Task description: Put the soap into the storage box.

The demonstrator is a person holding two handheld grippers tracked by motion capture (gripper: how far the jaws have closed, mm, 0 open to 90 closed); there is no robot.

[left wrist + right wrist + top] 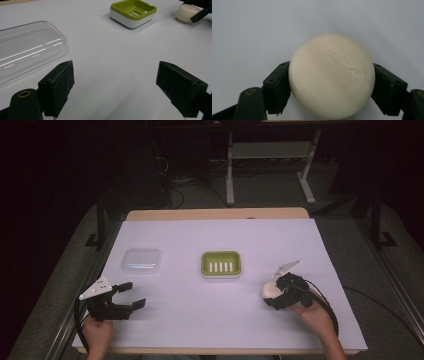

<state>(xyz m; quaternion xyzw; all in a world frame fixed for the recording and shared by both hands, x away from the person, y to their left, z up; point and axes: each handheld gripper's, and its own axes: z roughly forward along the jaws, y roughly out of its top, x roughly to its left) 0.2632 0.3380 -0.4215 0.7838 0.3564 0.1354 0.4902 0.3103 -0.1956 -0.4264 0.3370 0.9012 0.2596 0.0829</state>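
Now, right gripper [329, 82] clamps a round cream-white soap bar [331, 75], one black jaw pressed to each side, low over the white table sheet [200, 310] | left gripper [115, 85] spread wide, holding nothing | clear plastic lid [27, 50] just ahead-left of it | green-and-white soap dish [133, 12] farther ahead.

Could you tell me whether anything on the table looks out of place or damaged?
Nothing stands out. The green soap dish sits level and empty, the clear lid lies flat beside it, and the right gripper clasps an intact white soap bar.
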